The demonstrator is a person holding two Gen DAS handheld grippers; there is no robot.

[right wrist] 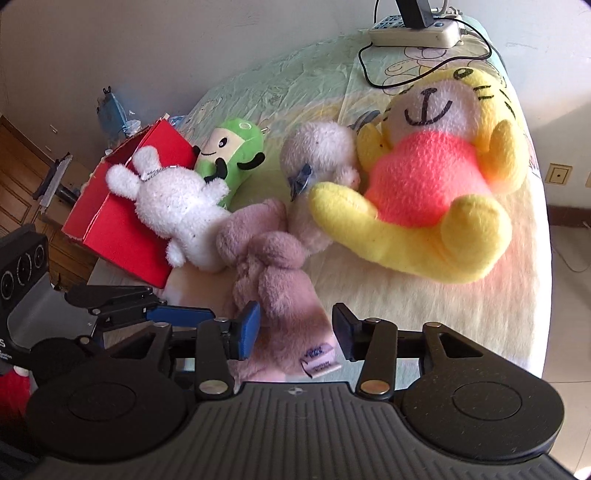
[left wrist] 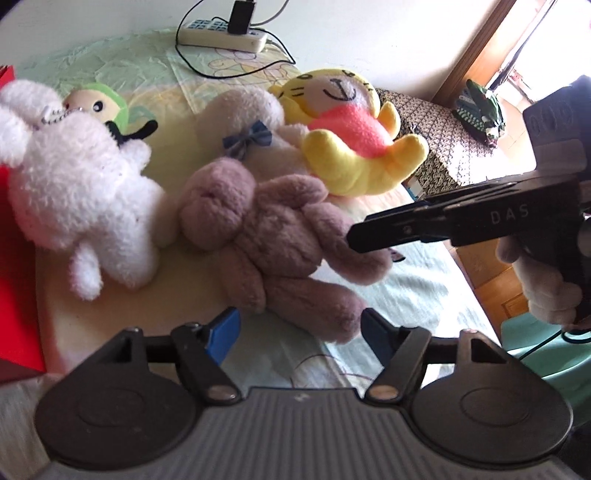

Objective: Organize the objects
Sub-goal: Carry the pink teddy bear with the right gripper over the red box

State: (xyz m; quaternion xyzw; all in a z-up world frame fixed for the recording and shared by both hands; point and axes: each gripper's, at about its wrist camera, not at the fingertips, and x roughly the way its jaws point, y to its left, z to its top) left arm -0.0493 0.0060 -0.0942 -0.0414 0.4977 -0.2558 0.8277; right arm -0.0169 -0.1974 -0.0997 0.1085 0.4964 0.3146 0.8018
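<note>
A mauve plush bear (left wrist: 266, 240) lies on the bed among other soft toys. In the right wrist view its lower body (right wrist: 284, 295) sits between the blue pads of my right gripper (right wrist: 295, 328); the jaws stand a little apart from the fur, so the gripper is open. My left gripper (left wrist: 299, 332) is open too, with the bear's foot just ahead of its right finger. Around the bear lie a white bunny (right wrist: 177, 206), a green plush (right wrist: 229, 158), a cream plush with a blue bow (right wrist: 317, 162) and a yellow tiger in pink (right wrist: 436, 184).
An open red box (right wrist: 122, 229) stands at the bed's left edge, with the white bunny leaning on it. A power strip (right wrist: 413, 33) with a cable lies at the back by the wall. The bed's right edge drops to the floor. A gloved hand (left wrist: 546, 291) holds the right gripper.
</note>
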